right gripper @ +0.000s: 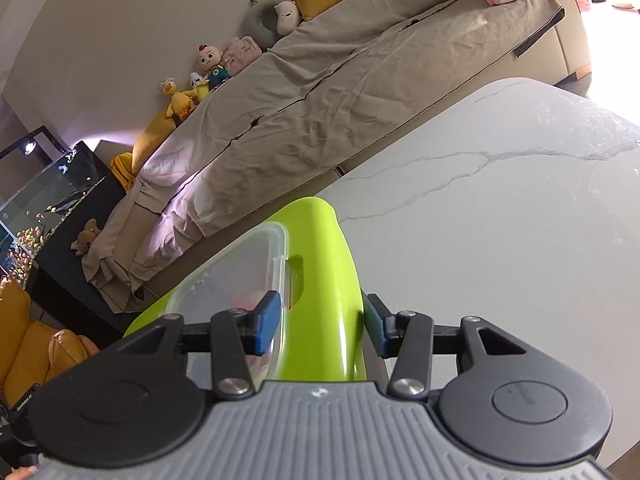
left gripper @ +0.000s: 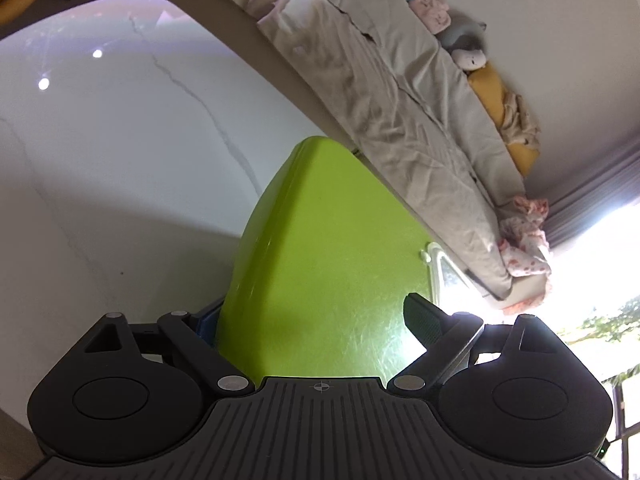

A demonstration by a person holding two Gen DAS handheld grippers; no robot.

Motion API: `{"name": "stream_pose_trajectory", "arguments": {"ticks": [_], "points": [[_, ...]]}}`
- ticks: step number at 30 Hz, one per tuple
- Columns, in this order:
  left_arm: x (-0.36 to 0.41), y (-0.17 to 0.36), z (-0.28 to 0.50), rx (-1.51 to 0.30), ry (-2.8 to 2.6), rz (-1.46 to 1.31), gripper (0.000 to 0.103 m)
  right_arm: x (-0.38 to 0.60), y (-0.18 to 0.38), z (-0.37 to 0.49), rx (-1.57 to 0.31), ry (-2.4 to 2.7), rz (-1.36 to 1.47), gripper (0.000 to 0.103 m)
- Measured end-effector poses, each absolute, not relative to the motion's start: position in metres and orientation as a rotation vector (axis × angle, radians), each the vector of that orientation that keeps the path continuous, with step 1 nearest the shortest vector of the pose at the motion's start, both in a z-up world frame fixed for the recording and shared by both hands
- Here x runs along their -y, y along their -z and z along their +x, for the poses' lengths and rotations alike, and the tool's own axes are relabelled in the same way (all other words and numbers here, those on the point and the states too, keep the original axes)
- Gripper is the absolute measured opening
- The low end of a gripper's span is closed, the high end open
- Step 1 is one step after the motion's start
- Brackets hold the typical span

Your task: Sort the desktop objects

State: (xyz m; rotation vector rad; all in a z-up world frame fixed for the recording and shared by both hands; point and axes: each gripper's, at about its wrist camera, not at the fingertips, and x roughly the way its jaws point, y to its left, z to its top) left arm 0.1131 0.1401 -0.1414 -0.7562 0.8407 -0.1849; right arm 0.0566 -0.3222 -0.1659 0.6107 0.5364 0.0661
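Left wrist view: the left gripper is spread wide around a lime-green bin, whose broad wall fills the gap between the fingers. The black finger on the picture's right lies on the bin's face; the other finger is hidden behind the bin's edge. Cannot tell whether the pads press on it. Bin sits over a white marble table. A clear lid shows at the bin's right edge. Beyond the table, a sofa under a beige cover, with soft toys along its back.

Right wrist view: the right gripper straddles the bin's green rim, blue pad inside, against a clear lidded box in the bin, the other blue pad outside. Both pads sit just beside the rim wall; contact not clear, so grip cannot be confirmed. Table lies to the right, bare marble. Sofa behind, toys on it, a fish tank at far left.
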Motion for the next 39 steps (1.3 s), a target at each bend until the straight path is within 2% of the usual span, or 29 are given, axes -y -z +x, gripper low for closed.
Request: {"name": "stream_pose_trajectory", "arguments": {"ticks": [5,6,7,10,12,13,14,16,17,20,24,28,34,39], "points": [[-0.129,0.122,0.116,-0.795,0.181,-0.678,0.093,0.324,0.165,0.055,-0.51,-0.068,0.618,0.048],[-0.128,0.119,0.116,-0.781,0.186,-0.665,0.093,0.323,0.162,0.054,-0.493,-0.06,0.598,0.039],[-0.127,0.116,0.117,-0.769,0.191,-0.654,0.093,0.322,0.159,0.052,-0.475,-0.052,0.576,0.022],[-0.125,0.118,0.125,-0.796,0.182,-0.632,0.093,0.318,0.15,0.053,-0.465,-0.064,0.515,0.019],[-0.125,0.125,0.128,-0.83,0.16,-0.629,0.093,0.317,0.148,0.056,-0.465,-0.051,0.513,0.025],[-0.127,0.129,0.127,-0.842,0.155,-0.649,0.093,0.316,0.148,0.055,-0.456,-0.038,0.516,0.034],[-0.129,0.133,0.126,-0.838,0.164,-0.674,0.093,0.317,0.148,0.053,-0.44,-0.029,0.528,0.044],[-0.134,0.141,0.12,-0.826,0.187,-0.729,0.093,0.319,0.151,0.048,-0.425,-0.032,0.569,0.085],[-0.135,0.144,0.12,-0.831,0.201,-0.745,0.093,0.322,0.154,0.049,-0.431,-0.048,0.596,0.089],[-0.132,0.149,0.124,-0.845,0.213,-0.733,0.094,0.324,0.168,0.055,-0.475,-0.109,0.677,0.088],[-0.131,0.156,0.133,-0.884,0.231,-0.732,0.094,0.323,0.19,0.07,-0.529,-0.166,0.769,0.081],[-0.129,0.158,0.134,-0.914,0.254,-0.695,0.095,0.327,0.217,0.08,-0.582,-0.213,0.896,0.082],[-0.122,0.158,0.12,-0.903,0.272,-0.668,0.095,0.327,0.212,0.066,-0.567,-0.211,0.842,0.072],[-0.116,0.152,0.105,-0.894,0.309,-0.646,0.095,0.326,0.21,0.055,-0.578,-0.219,0.817,0.07]]}}
